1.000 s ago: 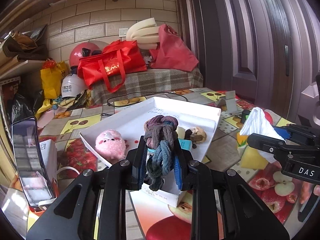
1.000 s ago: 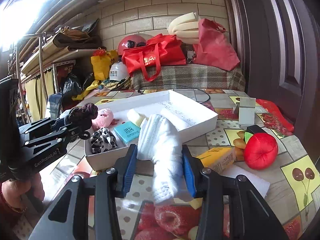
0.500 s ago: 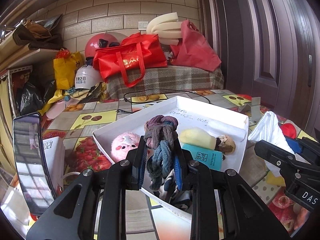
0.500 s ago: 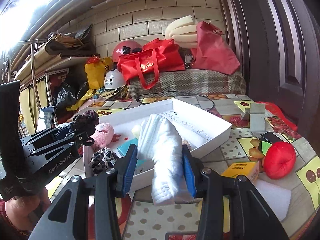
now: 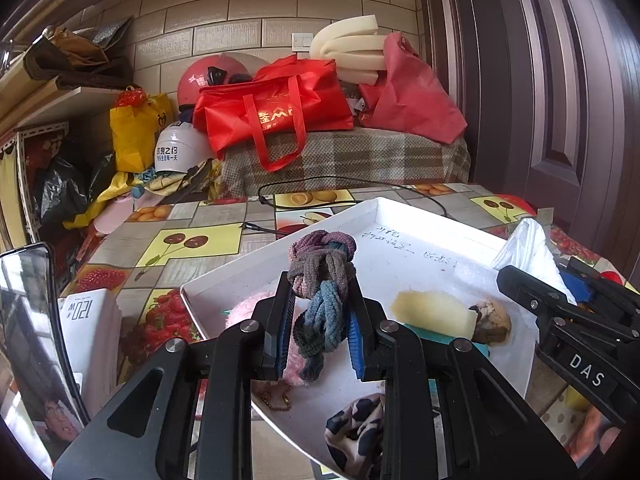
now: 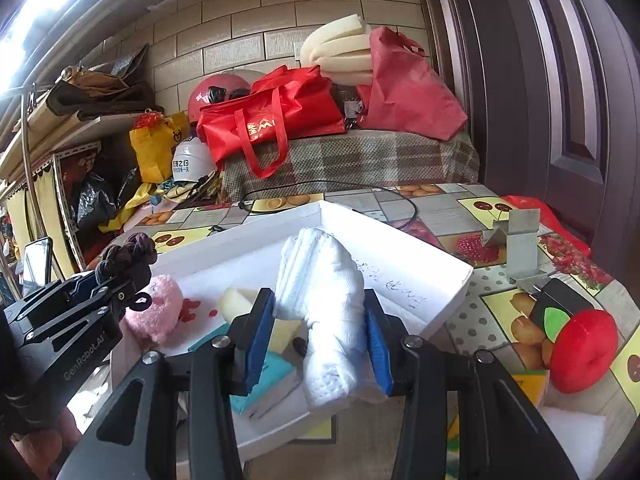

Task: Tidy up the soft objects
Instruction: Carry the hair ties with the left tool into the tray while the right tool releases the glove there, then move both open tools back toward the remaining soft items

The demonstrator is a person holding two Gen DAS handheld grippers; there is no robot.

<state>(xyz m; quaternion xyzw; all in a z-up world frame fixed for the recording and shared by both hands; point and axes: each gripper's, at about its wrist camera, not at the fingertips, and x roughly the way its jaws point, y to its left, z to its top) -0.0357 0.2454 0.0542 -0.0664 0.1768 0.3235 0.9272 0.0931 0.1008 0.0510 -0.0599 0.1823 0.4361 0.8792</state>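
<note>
I read cluttered home storage corner: brick wall (image 5: 240, 12), panelled door (image 5: 560, 100), helmets (image 5: 176, 152), shopping bags (image 5: 272, 112), fruit-print tablecloth (image 5: 188, 240).

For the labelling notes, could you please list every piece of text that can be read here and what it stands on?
"DAS": right gripper
"GenRobot.AI": left gripper
"120" upside down: white pack
Red bag, white helmet: Chinese print, not legible
White box: handwriting, illegible

Both grippers — left gripper (image 5: 320, 330) and right gripper (image 6: 318, 338) — have carried their loads over the white box (image 6: 400, 248).
</note>
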